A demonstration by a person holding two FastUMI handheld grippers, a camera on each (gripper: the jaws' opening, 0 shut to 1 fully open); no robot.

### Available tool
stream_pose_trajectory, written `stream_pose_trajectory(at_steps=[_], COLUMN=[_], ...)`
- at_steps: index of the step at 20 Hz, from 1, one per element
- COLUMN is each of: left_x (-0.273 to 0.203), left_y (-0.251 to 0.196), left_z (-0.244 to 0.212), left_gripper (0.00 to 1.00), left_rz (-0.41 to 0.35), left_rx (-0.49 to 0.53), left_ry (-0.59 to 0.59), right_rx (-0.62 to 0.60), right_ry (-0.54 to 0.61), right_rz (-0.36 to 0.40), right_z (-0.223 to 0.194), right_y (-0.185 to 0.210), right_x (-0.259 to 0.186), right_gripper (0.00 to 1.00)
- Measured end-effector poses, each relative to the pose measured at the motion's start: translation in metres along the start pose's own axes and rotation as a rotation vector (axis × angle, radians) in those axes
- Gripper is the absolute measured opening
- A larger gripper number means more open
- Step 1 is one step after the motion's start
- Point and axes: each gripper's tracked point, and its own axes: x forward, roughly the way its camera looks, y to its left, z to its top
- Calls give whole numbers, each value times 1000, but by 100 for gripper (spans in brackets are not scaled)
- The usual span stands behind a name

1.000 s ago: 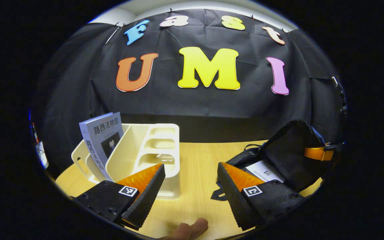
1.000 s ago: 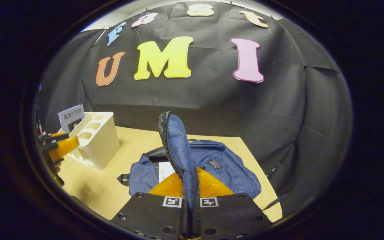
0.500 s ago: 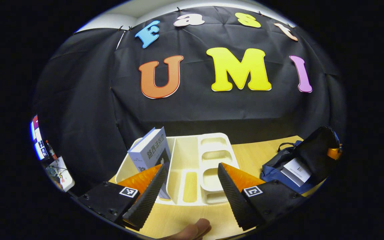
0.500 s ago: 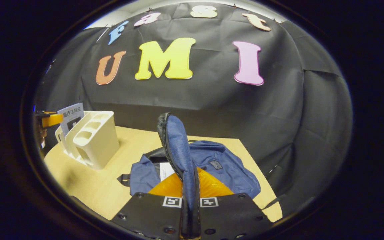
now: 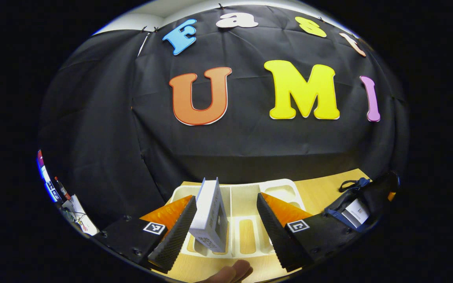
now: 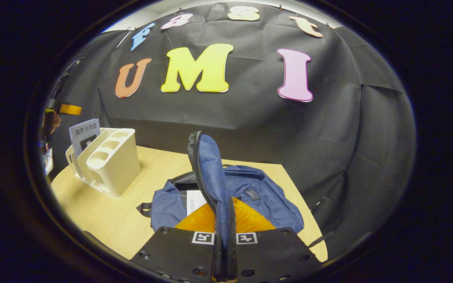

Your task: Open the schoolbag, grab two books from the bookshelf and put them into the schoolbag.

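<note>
Wood table (image 6: pixel 104 220) w/ the blue schoolbag (image 6: pixel 262 196) lying unzipped, cream bookshelf (image 6: pixel 110 165) off to its left. Right gripper (image 6: pixel 223 220) is low over the bag, fingers clamped on its raised flap (image 6: pixel 209 173). Left gripper (image 5: pixel 226 224) hangs above the shelf, fingers wide apart w/ the book (image 5: pixel 210 214) upright between them, closer to the left finger.

the bookshelf (image 6: pixel 106 159) stands on the tabletop (image 6: pixel 104 214), toward its back left corner. 1 book (image 6: pixel 84 133) stands upright in the bookshelf's far left slot. the schoolbag (image 6: pixel 246 196) lies on the tabletop to the right of the bookshelf, well apart from it, with 1 book (image 6: pixel 194 200) inside and its flap (image 6: pixel 210 177) raised upright.
</note>
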Motion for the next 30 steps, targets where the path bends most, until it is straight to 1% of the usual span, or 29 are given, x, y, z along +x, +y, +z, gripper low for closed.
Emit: stream_pose_trajectory(at_steps=[1, 2, 6, 9, 10, 11, 12, 15, 16, 17, 18, 20, 22, 25, 26, 28, 30], left_x=[7, 17, 47, 66, 70, 75, 79, 78, 79, 80, 83, 84, 75, 61, 57, 42, 25], left_y=[12, 18, 24, 23, 23, 26, 28, 21, 21, 27, 31, 23, 23, 19, 19, 22, 21], left_z=[2, 2, -11, -37, -44, -52, -59, -69, -72, -75, -75, -76, -79, -81, -81, -80, -80], left_gripper=[96, 95, 95, 95, 95, 95, 92, 89, 83, 79, 70, 51, 46, 43, 41, 42, 42], left_rz=[27, 36, 20, -20, -33, -17, -6, -40, -32, -6, 6, -39, -39, -66, -71, -72, -90], left_rx=[24, 50, 63, 23, 30, 43, 58, 49, 52, 63, 74, 51, 28, -14, -24, -33, -46], left_ry=[15, 37, 143, 281, 319, 345, 379, 438, 450, 455, 449, 445, 456, 454, 449, 436, 435], right_rx=[-4, -5, -3, -8, -11, -12, -13, -6, -5, -4, -2, 12, 16, 28, 27, 22, 19], right_ry=[0, -1, 2, 2, 4, 5, 7, 10, 12, 15, 18, 22, 22, 20, 20, 19, 18], right_rz=[1, 1, 9, 15, 17, 18, 20, 26, 29, 29, 27, 31, 32, 37, 37, 39, 38], right_z=[0, 0, -2, -4, -4, -6, -7, -11, -11, -12, -12, -14, -15, -17, -17, -18, -19], right_y=[0, -1, 3, 6, 6, 7, 7, 8, 9, 9, 8, 7, 7, 8, 9, 11, 12], right_x=[-1, -1, 0, 0, 1, 1, 2, 3, 3, 5, 6, 7, 6, 7, 7, 7, 5], right_gripper=[5, 5, 6, 6, 6, 5, 6, 6, 6, 6, 6, 6, 6, 6, 6, 6, 5])
